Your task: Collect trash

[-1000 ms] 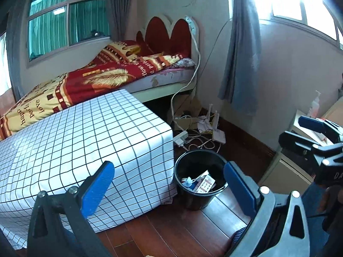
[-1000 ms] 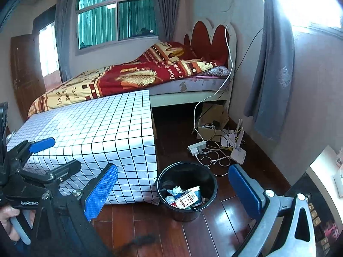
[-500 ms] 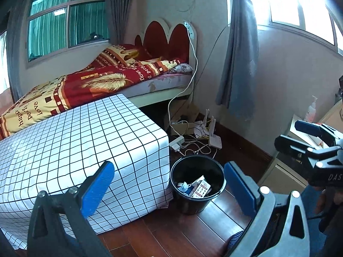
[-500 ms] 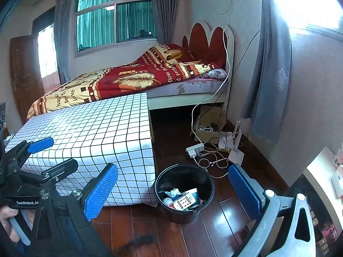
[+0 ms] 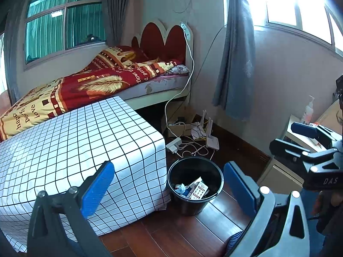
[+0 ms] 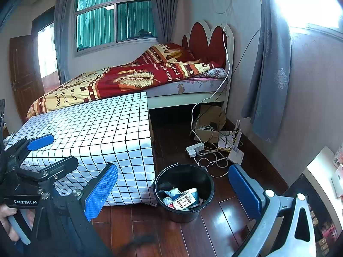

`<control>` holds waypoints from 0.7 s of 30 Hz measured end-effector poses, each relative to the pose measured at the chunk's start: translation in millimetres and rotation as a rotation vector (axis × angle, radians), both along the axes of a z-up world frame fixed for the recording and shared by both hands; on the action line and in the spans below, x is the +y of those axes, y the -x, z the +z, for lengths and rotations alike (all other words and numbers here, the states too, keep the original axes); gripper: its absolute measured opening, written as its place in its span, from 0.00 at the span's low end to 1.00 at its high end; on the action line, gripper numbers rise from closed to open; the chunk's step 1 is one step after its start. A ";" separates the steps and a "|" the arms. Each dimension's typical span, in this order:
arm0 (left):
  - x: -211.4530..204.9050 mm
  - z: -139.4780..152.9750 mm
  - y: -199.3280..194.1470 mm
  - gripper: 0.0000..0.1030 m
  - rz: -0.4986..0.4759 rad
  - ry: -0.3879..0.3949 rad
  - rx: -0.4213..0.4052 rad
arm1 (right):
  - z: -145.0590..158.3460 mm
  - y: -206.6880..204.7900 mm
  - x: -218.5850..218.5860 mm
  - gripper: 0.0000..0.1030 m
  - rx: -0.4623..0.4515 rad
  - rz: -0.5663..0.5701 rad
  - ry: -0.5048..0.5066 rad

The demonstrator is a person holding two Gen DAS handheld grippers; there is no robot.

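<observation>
- I see the round black plastic bucket (image 5: 194, 185) standing upright on the dark red wooden floor (image 5: 182, 233), just beside the corner of the low block draped in a white cloth with a black grid (image 5: 70, 141).
- From my right wrist camera the same bucket (image 6: 184, 192) sits low in the middle, and the trash lies inside it: a white paper cup with a teal band (image 6: 189, 196), a crumpled pale wrapper (image 6: 172, 192) and a printed white carton (image 5: 198, 189) leaning against the inner wall.
- My left gripper (image 5: 169, 184) hangs above the floor with its two blue-padded fingers (image 5: 97, 186) spread wide and nothing between them; the bucket shows in the gap.
- My right gripper (image 6: 171, 190) is likewise spread wide and empty, its blue pads (image 6: 243, 187) framing the bucket from higher up.
- Each camera catches the other tool at its edge: the right one at the right border of the left view, the left one at the left border of the right view.
- Behind the bucket, a white power strip (image 6: 194, 148) and a tangle of pale cables (image 6: 211, 160) lie on the floor, next to a white router with upright antennas (image 5: 211, 137) and an open cardboard box (image 6: 209, 121).
- Further back stands a bed with a red and yellow patterned blanket (image 6: 120, 82) and a red scalloped headboard (image 5: 160, 39).
- A grey-blue curtain (image 5: 236, 64) hangs along the right wall.
</observation>
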State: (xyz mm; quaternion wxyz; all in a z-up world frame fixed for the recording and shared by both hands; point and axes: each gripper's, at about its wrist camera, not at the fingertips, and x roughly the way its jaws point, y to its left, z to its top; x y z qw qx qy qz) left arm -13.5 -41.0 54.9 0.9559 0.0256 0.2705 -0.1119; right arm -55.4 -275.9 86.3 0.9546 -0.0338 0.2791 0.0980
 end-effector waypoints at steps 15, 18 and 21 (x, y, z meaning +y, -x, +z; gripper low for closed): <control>-0.5 -0.5 -0.3 1.00 -0.003 0.005 0.004 | -4.1 -2.6 1.7 1.00 0.013 0.000 0.007; -2.6 -1.2 0.3 1.00 -0.013 -0.008 0.005 | -4.3 -2.7 1.3 1.00 0.014 0.000 0.003; -3.5 -1.8 0.9 1.00 -0.019 -0.007 0.006 | -4.9 -2.4 1.0 1.00 0.015 0.000 0.004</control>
